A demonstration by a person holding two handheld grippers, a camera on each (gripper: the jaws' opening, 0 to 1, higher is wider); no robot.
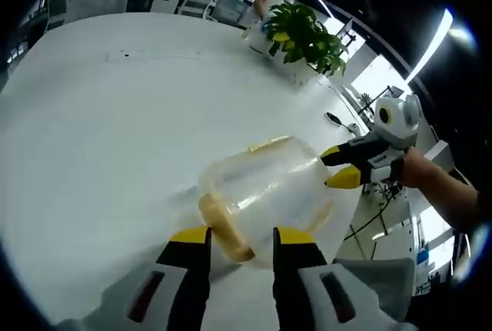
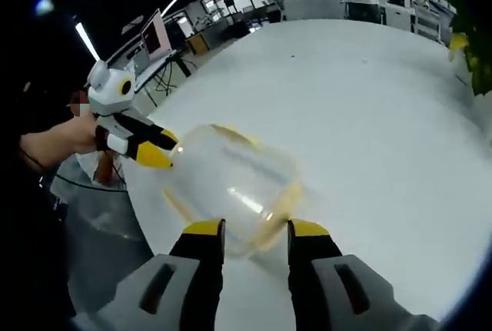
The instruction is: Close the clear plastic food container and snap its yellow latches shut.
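Left gripper view: left tool [image 1: 240, 239] parted, straddling near edge of clear container [image 1: 265, 196] on white table [image 1: 100, 139]; right tool [image 1: 338, 167] at its far side, open. Potted plant [image 1: 304, 35] beyond.

Right gripper view: right tool [image 2: 254, 233] parted at container [image 2: 231, 189]; left tool [image 2: 157, 148] opposite.

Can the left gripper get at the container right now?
Probably yes. The left gripper is open with the container right at its jaw tips, and nothing lies between them on the table.
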